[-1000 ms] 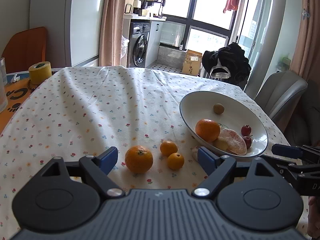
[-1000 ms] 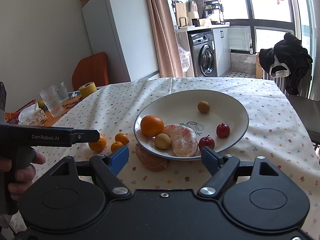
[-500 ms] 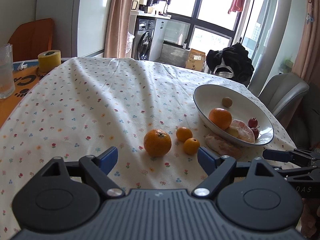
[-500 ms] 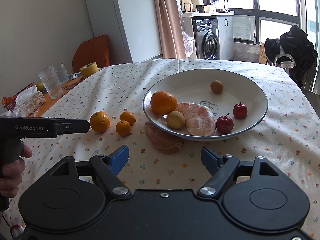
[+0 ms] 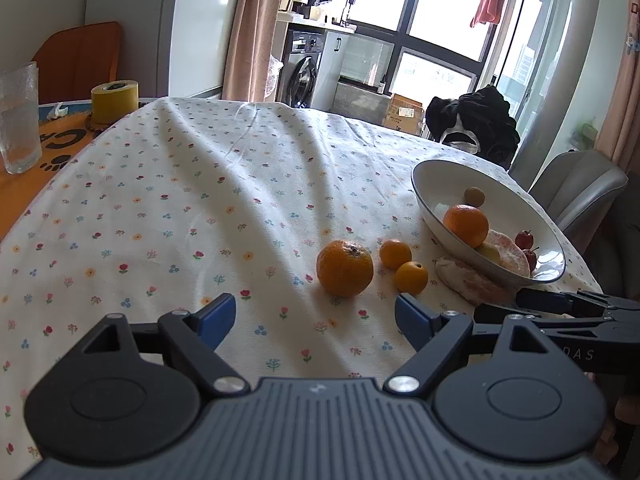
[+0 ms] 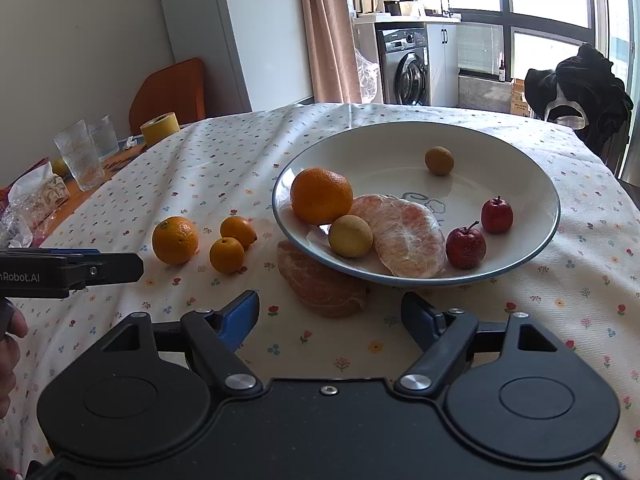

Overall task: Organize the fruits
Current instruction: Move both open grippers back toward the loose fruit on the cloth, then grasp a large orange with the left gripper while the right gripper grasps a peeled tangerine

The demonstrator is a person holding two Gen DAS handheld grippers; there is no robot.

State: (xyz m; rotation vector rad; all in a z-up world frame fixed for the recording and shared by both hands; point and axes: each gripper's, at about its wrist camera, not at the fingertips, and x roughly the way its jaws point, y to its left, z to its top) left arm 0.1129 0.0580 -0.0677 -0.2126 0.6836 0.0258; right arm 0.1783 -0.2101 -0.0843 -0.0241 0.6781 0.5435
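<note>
The left claw (image 5: 316,316) is wide open and holds nothing. It hangs low over the bench (image 5: 200,208), which has a white cloth with tiny flowers. Just past its blue fingers (image 5: 216,314) sits a big orange (image 5: 345,267). Two small oranges (image 5: 403,266) sit right beside it, close together. Nothing stands between the claw and these three.

The right claw (image 6: 330,316) is wide open too, with nothing in it. Right in front of it lies a peeled fruit piece (image 6: 320,280) on the cloth, tucked partly under the near rim of the white bowl (image 6: 400,140). The bowl seems to lean on it.

Inside the bowl are an orange (image 6: 321,196), a small yellow fruit (image 6: 350,236), a big peeled fruit (image 6: 404,234), two little red fruits (image 6: 480,230) and a small brown fruit (image 6: 439,160) by itself at the back.

In the right claw's view, the left claw pokes in from the left edge, near the big orange, with a hand (image 6: 10,332) below it.

Far off on the left side of the bench are drinking glasses (image 6: 80,154), a yellow tape roll (image 6: 160,127) and a crinkly bag (image 6: 36,196). A chair with dark clothes (image 6: 580,92) stands behind the bench.
</note>
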